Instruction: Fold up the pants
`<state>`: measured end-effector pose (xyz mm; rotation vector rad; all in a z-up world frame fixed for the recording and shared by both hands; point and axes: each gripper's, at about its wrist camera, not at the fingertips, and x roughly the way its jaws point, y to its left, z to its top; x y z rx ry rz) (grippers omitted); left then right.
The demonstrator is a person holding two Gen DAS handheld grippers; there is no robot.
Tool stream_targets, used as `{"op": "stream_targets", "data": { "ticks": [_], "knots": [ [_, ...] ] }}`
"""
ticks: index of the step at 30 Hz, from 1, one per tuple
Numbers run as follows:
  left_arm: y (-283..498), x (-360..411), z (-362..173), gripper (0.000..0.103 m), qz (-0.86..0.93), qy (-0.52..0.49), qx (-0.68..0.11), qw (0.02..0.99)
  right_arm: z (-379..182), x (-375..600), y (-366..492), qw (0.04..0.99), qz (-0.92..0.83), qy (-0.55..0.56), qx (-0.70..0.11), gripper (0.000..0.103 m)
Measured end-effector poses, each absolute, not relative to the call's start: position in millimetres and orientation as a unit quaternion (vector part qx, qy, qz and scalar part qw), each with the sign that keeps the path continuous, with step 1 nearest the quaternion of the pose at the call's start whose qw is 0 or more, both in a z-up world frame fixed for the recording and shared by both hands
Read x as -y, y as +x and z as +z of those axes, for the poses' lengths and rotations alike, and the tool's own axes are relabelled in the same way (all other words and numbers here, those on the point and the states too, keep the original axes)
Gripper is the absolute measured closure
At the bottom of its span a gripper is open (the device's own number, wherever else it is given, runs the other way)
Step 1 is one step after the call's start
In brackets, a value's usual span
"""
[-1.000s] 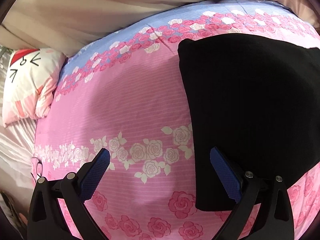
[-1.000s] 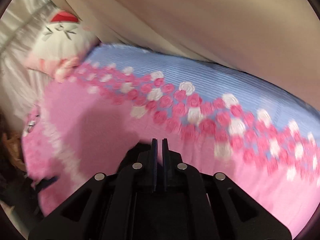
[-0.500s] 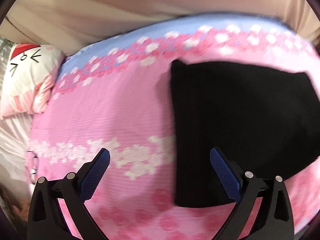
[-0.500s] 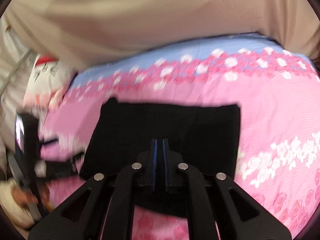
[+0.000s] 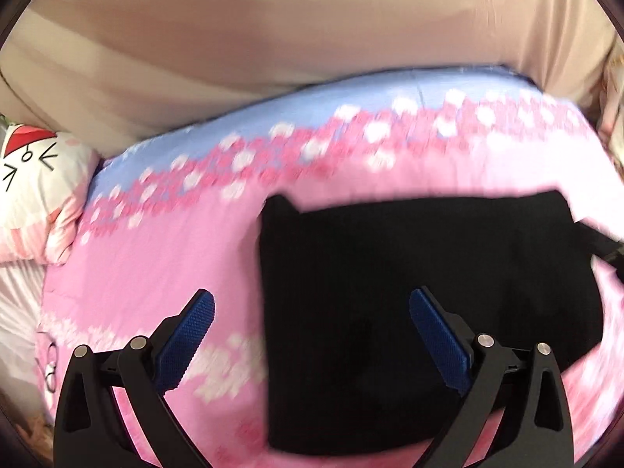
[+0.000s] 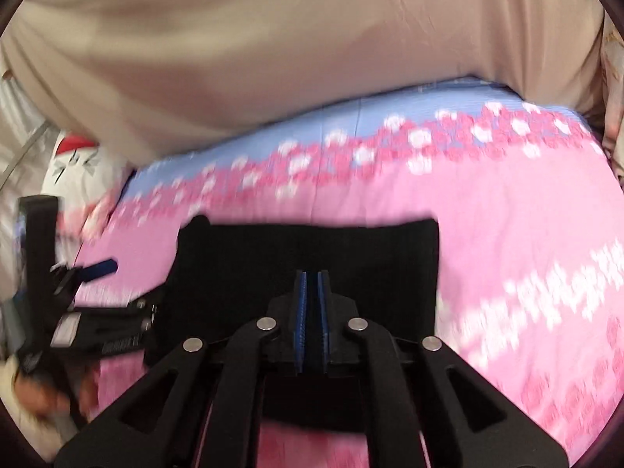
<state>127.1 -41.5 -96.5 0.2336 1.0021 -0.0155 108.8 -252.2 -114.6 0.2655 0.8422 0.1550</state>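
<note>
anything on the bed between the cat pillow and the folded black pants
No, just bare pink floral bedspread between the cat pillow and the pants, shown in the left wrist view.

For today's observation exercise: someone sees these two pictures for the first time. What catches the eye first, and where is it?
First, the black pants, folded into a dark block, lying flat in the middle of the pink rose-print bedspread. Next, the bedspread's blue band along the far edge, against beige fabric. Then the left hand-held gripper, wide open above the pants' left edge, and the right hand-held gripper, shut.
</note>
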Motion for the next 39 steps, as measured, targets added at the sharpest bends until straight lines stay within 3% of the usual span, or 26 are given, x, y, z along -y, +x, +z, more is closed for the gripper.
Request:
{"op": "stream_targets", "data": {
  "ticks": [3, 5, 8, 11, 13, 19, 23, 28, 32, 37, 39],
  "knots": [
    [155.7, 56.9, -133.8, 0.005, 0.012, 0.143, -0.501, 0.853, -158.1, 256.0, 129.7, 0.887, 0.043, 0.097, -0.448, 0.100],
    [162.6, 56.5, -155.0, 0.005, 0.002, 0.148, -0.509, 0.848, -167.6, 276.3, 126.1, 0.895, 0.057, 0.131, -0.423, 0.103],
    [159.8, 50.9, -146.7, 0.005, -0.010, 0.127, -0.504, 0.854, -155.2, 291.0, 127.2, 0.883, 0.033, 0.182, -0.433, 0.101],
    [158.1, 48.2, -139.2, 0.005, -0.003, 0.120, -0.509, 0.852, -133.9, 270.7, 118.3, 0.902, 0.040, 0.124, -0.412, 0.097],
    [155.4, 48.7, -141.5, 0.005, 0.001, 0.120, -0.512, 0.851, -156.6, 269.5, 119.8, 0.888, 0.031, 0.084, -0.450, 0.099],
    [150.3, 50.2, -140.4, 0.005, 0.002, 0.126, -0.513, 0.849, -117.7, 271.9, 93.3, 0.906, 0.030, 0.105, -0.408, 0.095],
    [148.5, 49.6, -140.5, 0.005, 0.004, 0.122, -0.515, 0.848, -153.2, 262.8, 88.6, 0.887, 0.027, 0.054, -0.457, 0.096],
    [144.0, 50.5, -136.6, 0.005, 0.003, 0.123, -0.517, 0.847, -125.6, 265.7, 68.8, 0.899, 0.032, 0.094, -0.427, 0.092],
    [129.8, 47.8, -130.3, 0.005, -0.002, 0.121, -0.517, 0.847, -143.9, 249.6, 61.0, 0.888, 0.056, 0.030, -0.456, 0.090],
    [101.0, 23.1, -141.6, 0.005, 0.003, 0.137, -0.522, 0.842, -148.0, 281.1, 51.1, 0.879, 0.055, 0.103, -0.462, 0.093],
    [91.8, 7.7, -141.6, 0.005, 0.006, 0.124, -0.523, 0.843, -127.3, 272.8, 52.4, 0.883, 0.052, 0.097, -0.456, 0.087]
  ]
}}
